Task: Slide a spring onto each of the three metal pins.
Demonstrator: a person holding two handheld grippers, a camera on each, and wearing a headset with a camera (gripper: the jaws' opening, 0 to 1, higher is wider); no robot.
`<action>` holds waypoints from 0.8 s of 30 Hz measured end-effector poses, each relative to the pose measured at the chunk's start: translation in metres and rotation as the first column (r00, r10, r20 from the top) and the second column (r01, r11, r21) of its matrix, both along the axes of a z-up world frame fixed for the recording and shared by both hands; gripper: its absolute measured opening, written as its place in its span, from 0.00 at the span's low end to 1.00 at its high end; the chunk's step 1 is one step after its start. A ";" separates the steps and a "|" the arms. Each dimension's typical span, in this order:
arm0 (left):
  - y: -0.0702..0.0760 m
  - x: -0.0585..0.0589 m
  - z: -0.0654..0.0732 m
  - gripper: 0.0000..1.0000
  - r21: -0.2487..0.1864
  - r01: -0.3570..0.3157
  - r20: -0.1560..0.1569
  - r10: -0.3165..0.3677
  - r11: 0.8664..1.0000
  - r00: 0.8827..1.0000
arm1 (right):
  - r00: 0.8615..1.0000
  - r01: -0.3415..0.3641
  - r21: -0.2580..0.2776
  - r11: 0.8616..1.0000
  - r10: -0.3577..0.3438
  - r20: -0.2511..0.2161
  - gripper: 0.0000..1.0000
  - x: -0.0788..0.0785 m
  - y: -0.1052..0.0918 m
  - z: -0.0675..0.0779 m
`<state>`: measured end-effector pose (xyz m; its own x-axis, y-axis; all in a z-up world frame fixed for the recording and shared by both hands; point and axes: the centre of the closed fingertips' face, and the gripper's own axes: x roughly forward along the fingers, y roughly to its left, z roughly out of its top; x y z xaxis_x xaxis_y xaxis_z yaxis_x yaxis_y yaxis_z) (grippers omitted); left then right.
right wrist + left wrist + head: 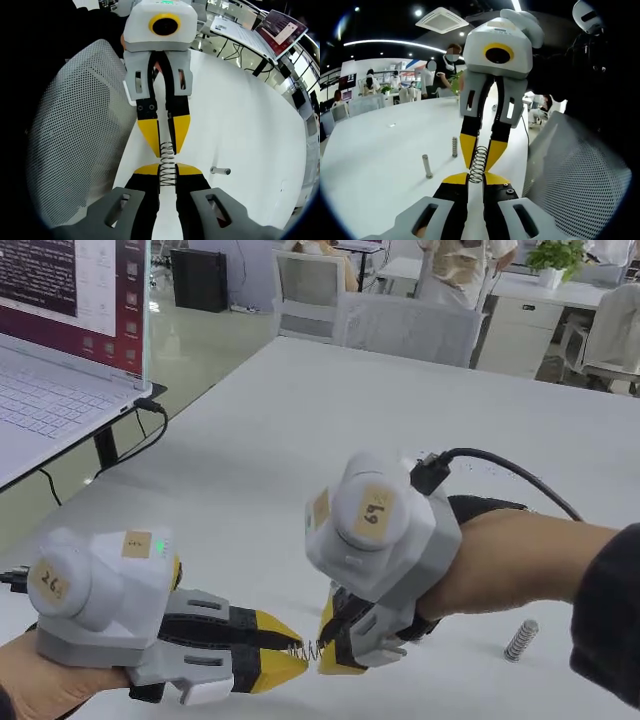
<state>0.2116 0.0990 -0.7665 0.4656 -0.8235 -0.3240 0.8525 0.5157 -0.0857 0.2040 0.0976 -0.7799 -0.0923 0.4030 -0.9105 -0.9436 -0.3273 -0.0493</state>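
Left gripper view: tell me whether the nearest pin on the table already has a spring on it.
No, the nearest pin stands bare and smooth on the table, with no coils around it.

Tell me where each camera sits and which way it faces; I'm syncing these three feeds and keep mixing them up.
Head view: on the headset, looking forward and down at the table; left tool, right tool and a forearm show.
Left gripper view: on the left tool, looking along its own jaws at the right tool.
Right gripper view: on the right tool, facing the left tool, laptop beyond.
Shared: the spring between both tools' tips.
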 end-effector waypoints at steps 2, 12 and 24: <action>0.000 0.000 -0.001 0.03 0.007 0.002 0.002 -0.002 1.000 1.000 | 1.000 0.002 0.004 1.000 -0.002 -0.002 0.09 0.000 0.000 0.001; 0.000 -0.001 0.001 0.02 -0.004 0.010 0.004 -0.010 1.000 1.000 | 1.000 0.003 0.010 1.000 -0.003 -0.015 0.09 0.000 0.000 0.001; 0.000 -0.001 0.007 0.01 -0.015 0.014 0.016 -0.014 1.000 1.000 | 1.000 0.002 -0.005 1.000 -0.003 -0.018 0.10 0.002 -0.003 -0.006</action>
<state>0.2105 0.0989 -0.7590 0.4593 -0.8346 -0.3041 0.8607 0.5027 -0.0799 0.2059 0.0942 -0.7862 -0.1073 0.3987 -0.9108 -0.9452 -0.3252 -0.0310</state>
